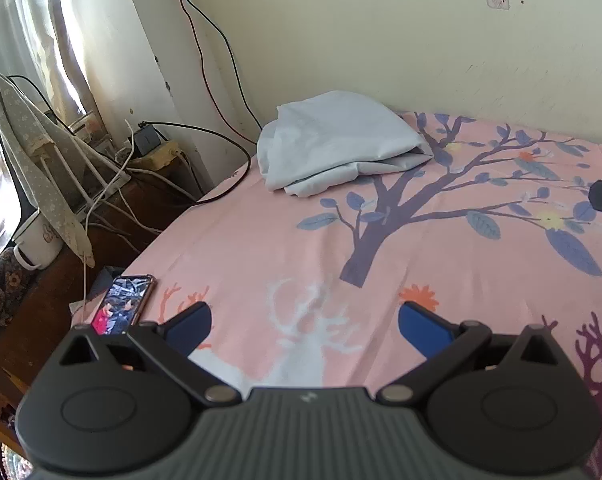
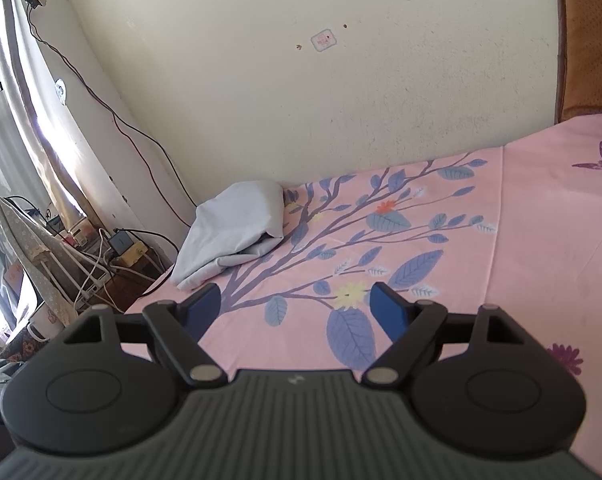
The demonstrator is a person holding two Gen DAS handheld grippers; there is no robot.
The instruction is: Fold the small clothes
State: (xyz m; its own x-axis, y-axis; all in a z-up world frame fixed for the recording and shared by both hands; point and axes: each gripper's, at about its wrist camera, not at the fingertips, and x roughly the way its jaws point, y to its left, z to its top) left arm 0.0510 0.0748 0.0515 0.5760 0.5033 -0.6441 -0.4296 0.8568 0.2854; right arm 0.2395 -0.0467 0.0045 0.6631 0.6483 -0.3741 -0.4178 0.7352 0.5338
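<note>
1. I am looking across a bed covered by one pink bedsheet (image 1: 261, 240), printed with a dark tree, blue leaves, small flowers and a white deer.
2. A cream wall (image 1: 381, 40) runs along the far side of the bed; one small sticker (image 2: 324, 41) is on it, and two thin cables (image 1: 205, 60) trail down it towards the bed's far left corner.
3. One pale blue cloth (image 1: 333, 144), loosely folded into a bundle, lies on the sheet by the wall at that corner, well apart from both grippers.
4. One phone (image 1: 123, 306) with a lit screen rests at the left edge of the bed.
5. Left of the bed stands a dark wooden table (image 1: 149, 200) crowded with white cords, one white mug (image 1: 41, 246) and one folded grey patterned board; a curtain (image 1: 41, 20) hangs behind.
6. My left gripper (image 1: 305, 322) hangs over the deer print, its blue fingers spread apart, holding nothing.
7. My right gripper (image 2: 295, 306) hangs over the leaf print, fingers likewise apart and empty.
</note>
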